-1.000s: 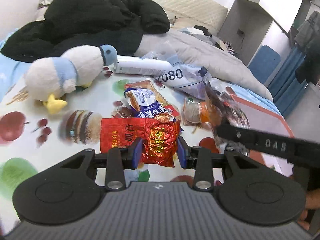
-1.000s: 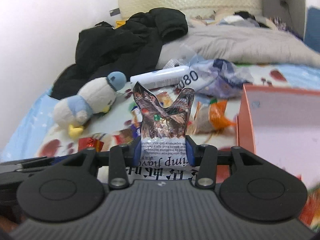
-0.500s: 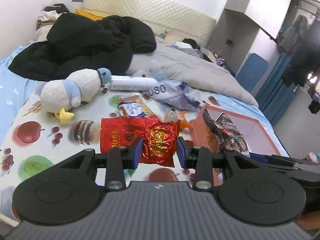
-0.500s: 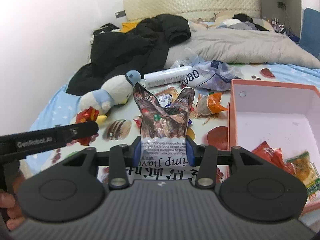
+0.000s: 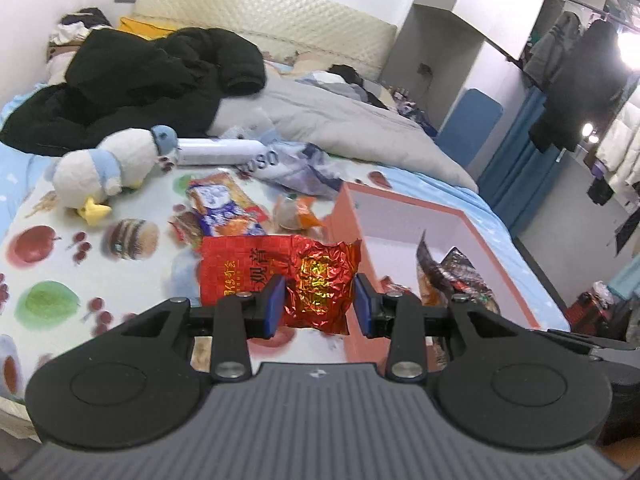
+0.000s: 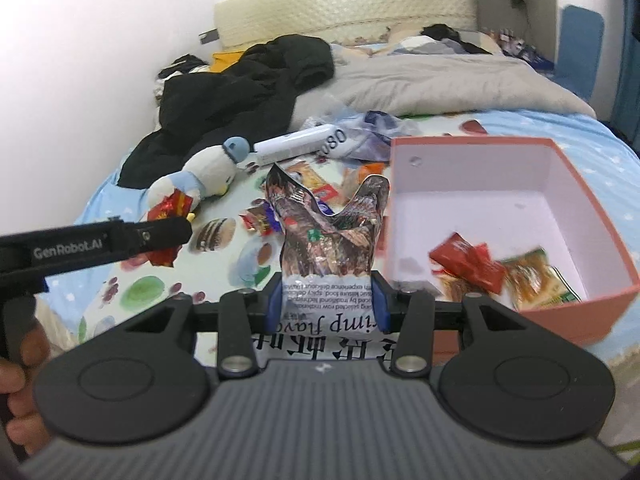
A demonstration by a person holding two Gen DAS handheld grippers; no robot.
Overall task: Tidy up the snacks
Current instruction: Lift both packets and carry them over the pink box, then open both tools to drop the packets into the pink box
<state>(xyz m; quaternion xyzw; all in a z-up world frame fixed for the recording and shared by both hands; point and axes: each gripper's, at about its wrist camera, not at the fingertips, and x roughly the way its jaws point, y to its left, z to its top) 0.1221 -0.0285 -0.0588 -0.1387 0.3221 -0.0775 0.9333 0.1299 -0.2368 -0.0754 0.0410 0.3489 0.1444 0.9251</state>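
Gripping snacks, left gripper (image 5: 320, 304) clamps a red packet (image 5: 296, 276) (right gripper (image 6: 326, 304) a shrimp bag (image 6: 328, 248)).

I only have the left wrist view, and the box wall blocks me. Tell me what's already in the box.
Observer: A red wrapper and an orange-green wrapper lie on the floor of the box.
Operator: Report the right hand-held gripper.
Observer: The right hand-held gripper is shut on a brown packet, whose white printed end faces its camera.
Operator: Check my foil packet from that side.
Observer: From there the foil packet shows in front of the plush, well left of the box.
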